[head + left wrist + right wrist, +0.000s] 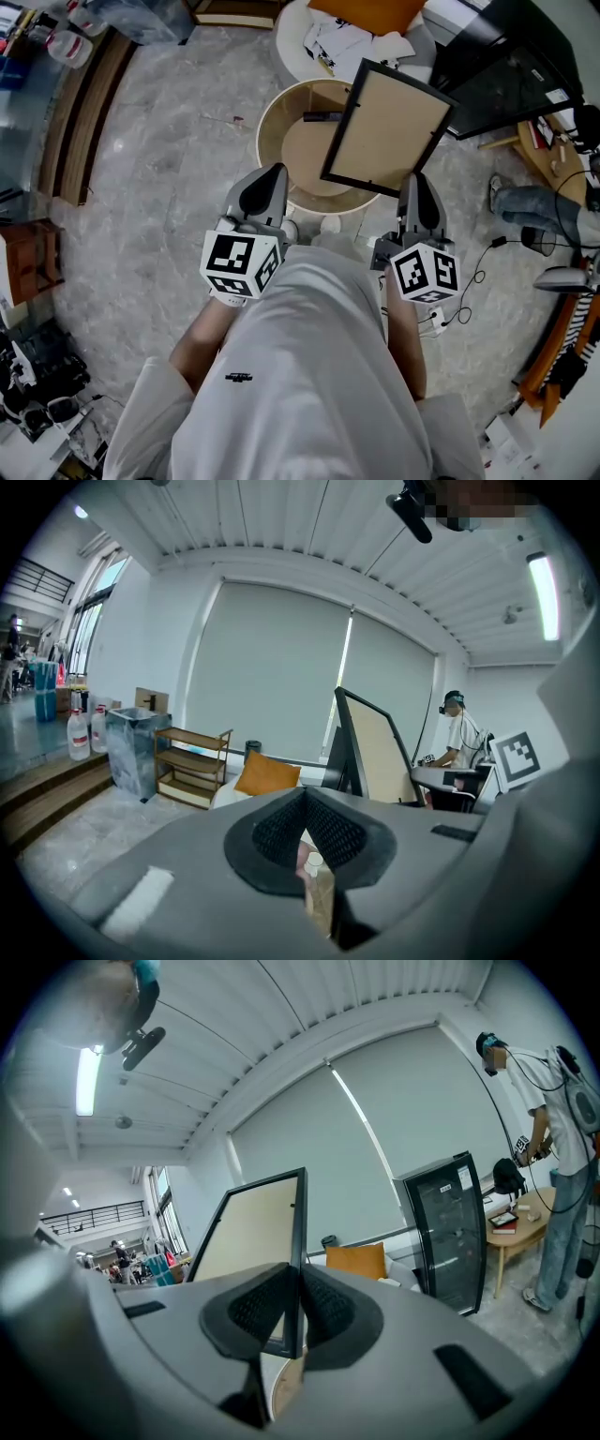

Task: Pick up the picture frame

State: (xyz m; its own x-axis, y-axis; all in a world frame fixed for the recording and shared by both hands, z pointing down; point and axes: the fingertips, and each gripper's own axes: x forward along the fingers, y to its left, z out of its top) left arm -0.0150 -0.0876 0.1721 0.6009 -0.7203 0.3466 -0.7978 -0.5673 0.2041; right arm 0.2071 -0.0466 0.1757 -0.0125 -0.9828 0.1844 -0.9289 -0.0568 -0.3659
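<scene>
The picture frame (389, 127) has a black rim and a tan backing; it is tilted and lifted over a round wooden table (281, 122). My right gripper (413, 184) is shut on the frame's lower right edge; in the right gripper view the black rim of the frame (253, 1232) runs straight down between the closed pads. My left gripper (272, 174) hovers at the table's near left edge, shut, with nothing in it. From the left gripper view the frame (380, 752) stands off to the right, apart from that gripper.
A small black object (323, 116) lies on the table. Behind it are a white seat with an orange cushion (370, 11) and a black cabinet (511, 80). A person's legs (534, 202) and cables (478, 272) are at the right, with a wooden shelf (80, 112) at the left.
</scene>
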